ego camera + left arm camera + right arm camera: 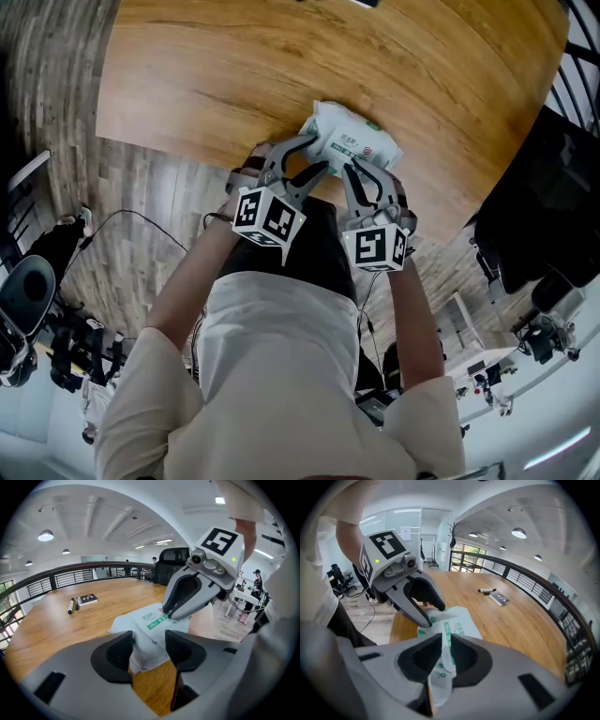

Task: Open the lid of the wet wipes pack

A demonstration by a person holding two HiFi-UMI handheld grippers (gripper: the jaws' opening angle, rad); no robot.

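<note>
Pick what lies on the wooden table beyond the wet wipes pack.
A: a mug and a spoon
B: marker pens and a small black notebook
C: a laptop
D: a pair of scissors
B: the left gripper view shows marker pens beside a small black notebook on the wooden table, farther off than the wet wipes pack.

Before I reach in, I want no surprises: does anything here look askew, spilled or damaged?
Nothing spilled or damaged. The wet wipes pack lies at an angle by the near edge of the table, one end flap pinched in the right gripper; the left gripper stands open around a corner.
</note>
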